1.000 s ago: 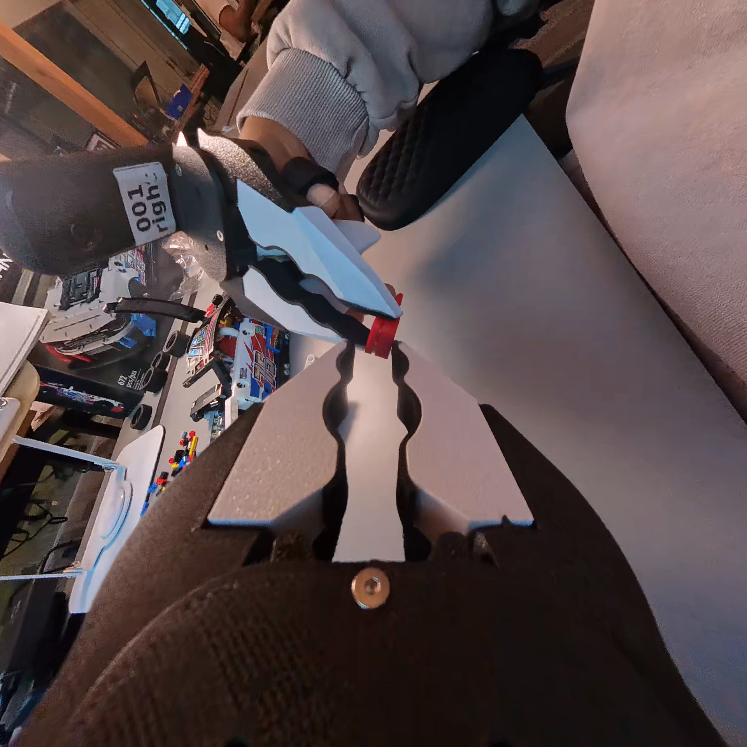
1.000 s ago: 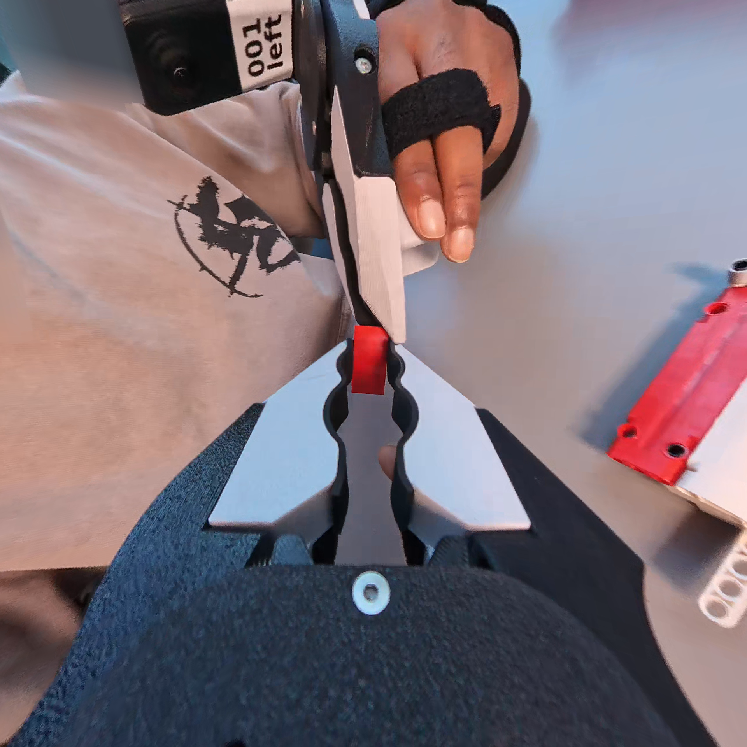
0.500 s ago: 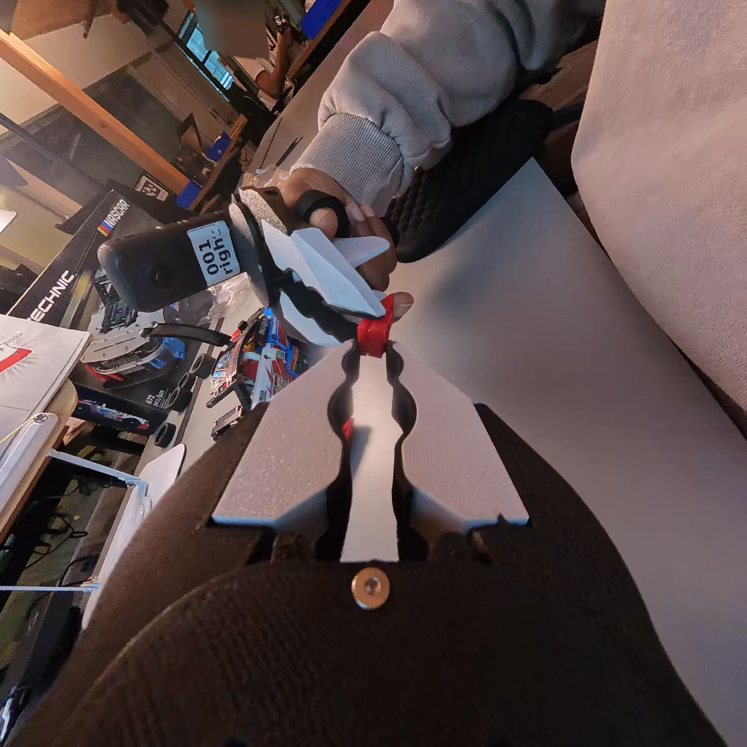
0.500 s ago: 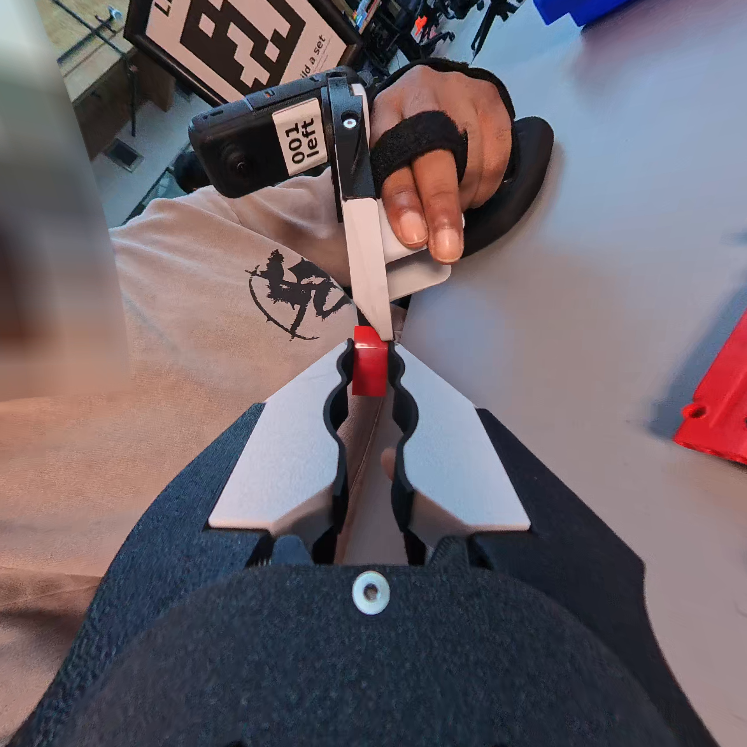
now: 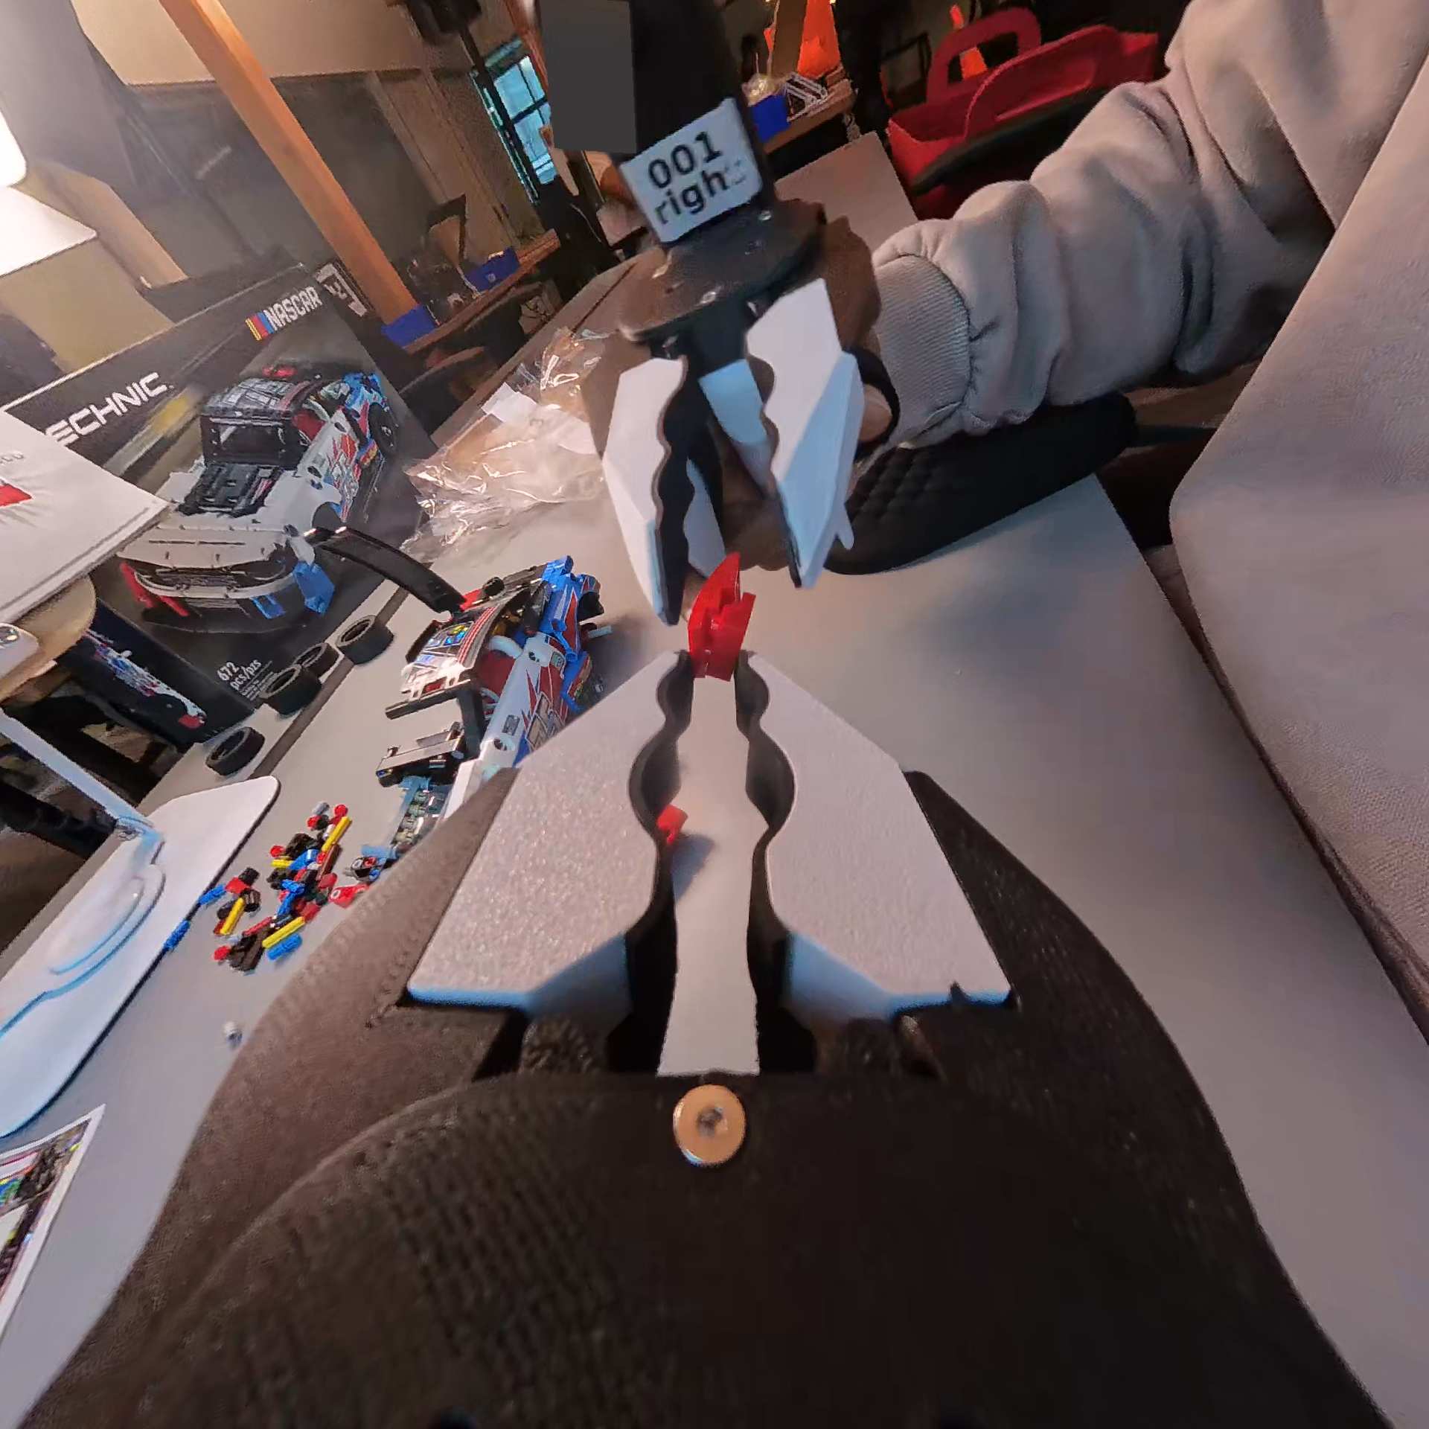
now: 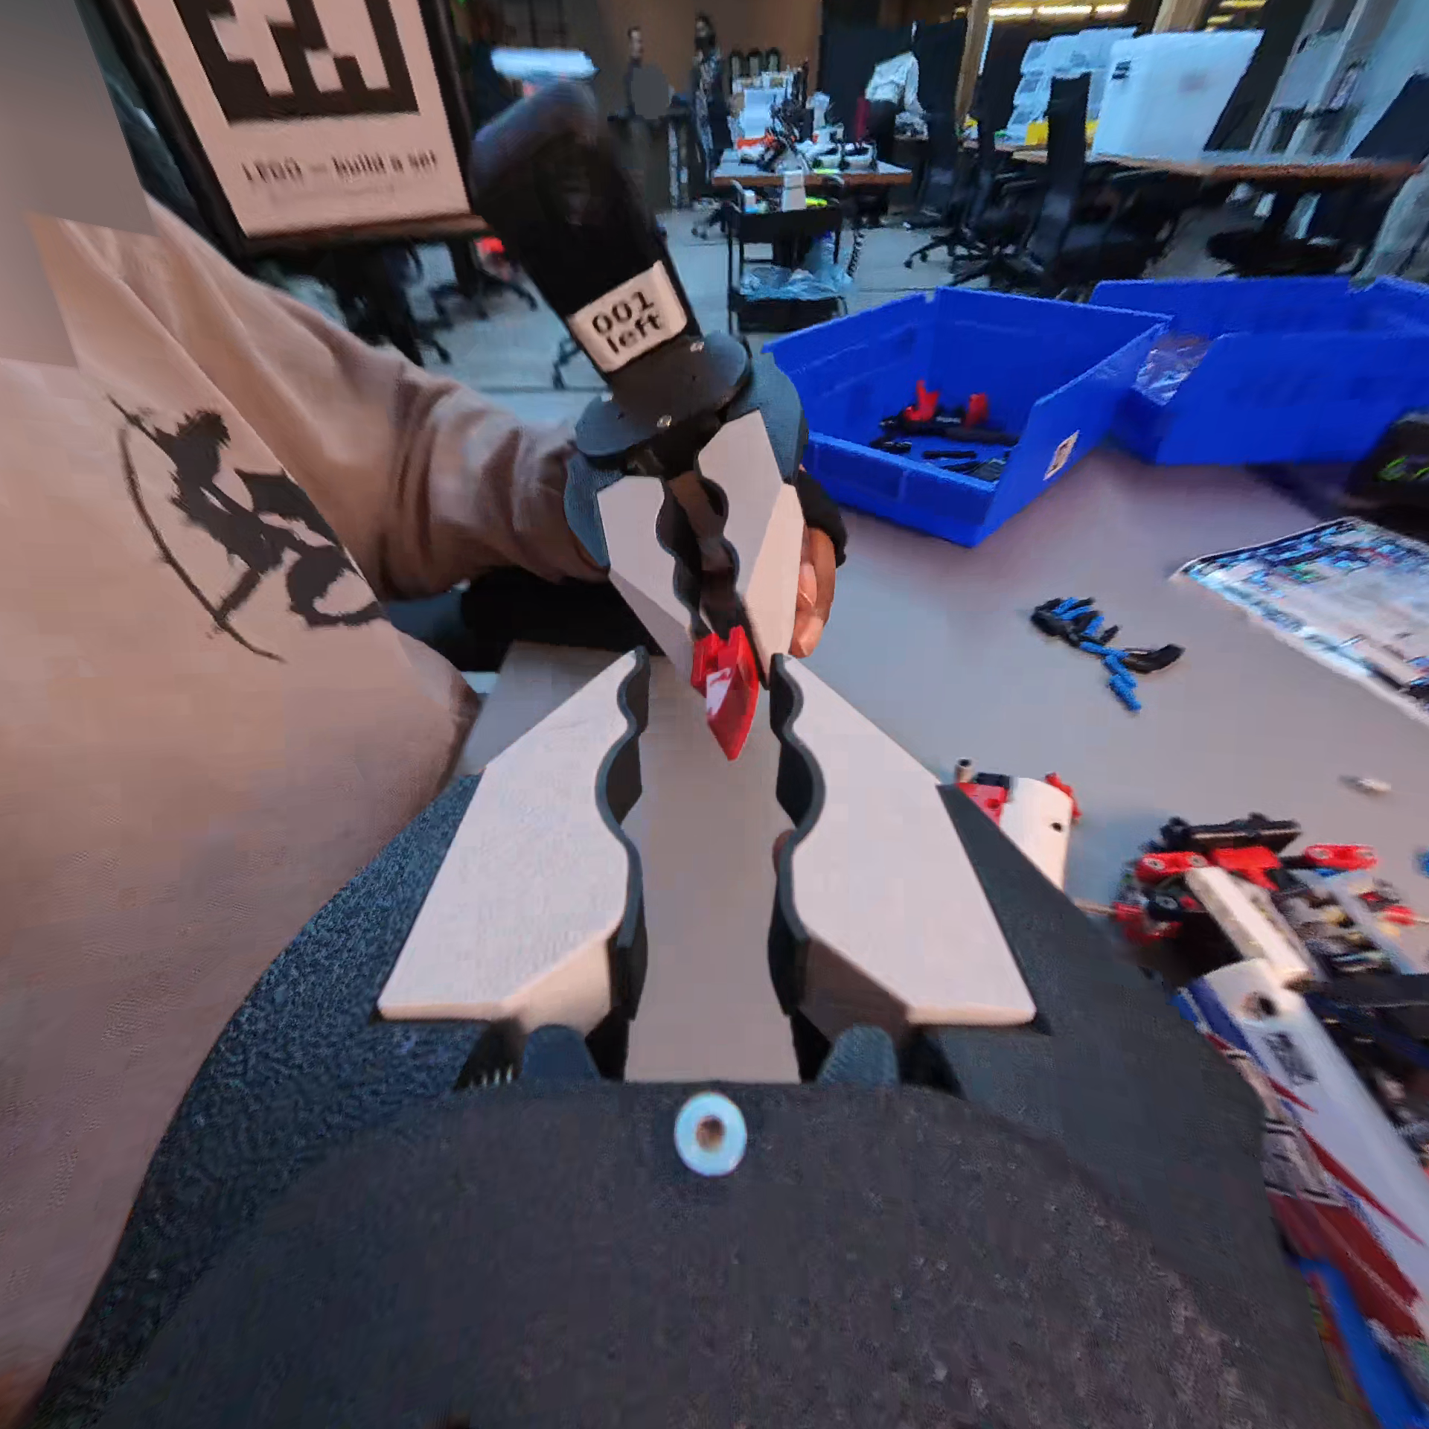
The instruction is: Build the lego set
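Observation:
My left gripper (image 5: 711,657) is shut on a small red lego piece (image 5: 719,619), which sticks out beyond its fingertips above the grey table (image 5: 966,696). In the right wrist view the red piece (image 6: 731,704) hangs from the left gripper's tips, between the spread fingers of my right gripper (image 6: 707,659). The right gripper is open and does not touch the piece. It also shows in the left wrist view (image 5: 736,595), pointing down just beyond the piece.
A partly built red, white and blue car (image 5: 503,673) (image 6: 1276,928) lies on the table. Near it are the set's box (image 5: 232,464), loose tyres (image 5: 294,680), small loose pieces (image 5: 286,889), a plastic bag (image 5: 503,456), blue bins (image 6: 966,410), blue and black pins (image 6: 1098,642) and a booklet (image 6: 1330,588). Less than 4 cm separates the two grippers' tips.
My right gripper was shut on the red piece and has opened and let go. The left gripper now holds the piece alone. Both grippers have turned and lifted.

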Available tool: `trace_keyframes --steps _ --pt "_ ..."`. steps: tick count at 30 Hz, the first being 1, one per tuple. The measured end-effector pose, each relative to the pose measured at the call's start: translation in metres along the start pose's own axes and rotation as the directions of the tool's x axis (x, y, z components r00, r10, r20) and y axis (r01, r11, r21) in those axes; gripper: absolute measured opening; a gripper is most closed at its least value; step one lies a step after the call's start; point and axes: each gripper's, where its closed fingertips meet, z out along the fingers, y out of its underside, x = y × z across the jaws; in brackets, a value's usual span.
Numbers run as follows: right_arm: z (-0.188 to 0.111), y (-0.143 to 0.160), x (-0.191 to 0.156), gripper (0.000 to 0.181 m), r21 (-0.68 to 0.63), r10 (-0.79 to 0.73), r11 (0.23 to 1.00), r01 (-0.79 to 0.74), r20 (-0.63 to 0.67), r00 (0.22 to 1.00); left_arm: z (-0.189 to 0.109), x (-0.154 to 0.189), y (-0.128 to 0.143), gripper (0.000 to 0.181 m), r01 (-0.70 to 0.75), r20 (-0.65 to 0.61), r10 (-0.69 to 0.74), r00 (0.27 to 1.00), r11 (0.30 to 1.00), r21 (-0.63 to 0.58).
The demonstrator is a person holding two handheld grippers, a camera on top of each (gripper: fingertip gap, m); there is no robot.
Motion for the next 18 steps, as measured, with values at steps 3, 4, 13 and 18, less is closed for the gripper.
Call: trace_keyframes --steps 3,4,13,18 --pt "0.002 0.004 0.004 0.015 -0.066 -0.24 0.97 0.234 -0.129 0.962 0.001 0.0 -0.003 0.009 0.063 -0.023 -0.063 0.998 0.998 0.021" --pt "0.003 0.002 0.004 0.01 -0.065 -0.28 0.96 0.273 -0.151 0.948 0.001 0.0 -0.004 0.009 0.07 -0.022 -0.069 0.997 0.997 0.022" --pt "0.002 -0.012 -0.004 0.006 -0.017 -0.402 0.913 0.407 -0.201 0.894 -0.006 0.003 -0.021 0.011 0.2 -0.09 -0.189 0.978 0.971 0.128" --pt "0.001 -0.016 -0.01 0.006 0.034 -0.389 0.916 0.4 -0.171 0.905 -0.01 0.006 -0.029 0.01 0.165 -0.095 -0.152 0.984 0.975 0.149"
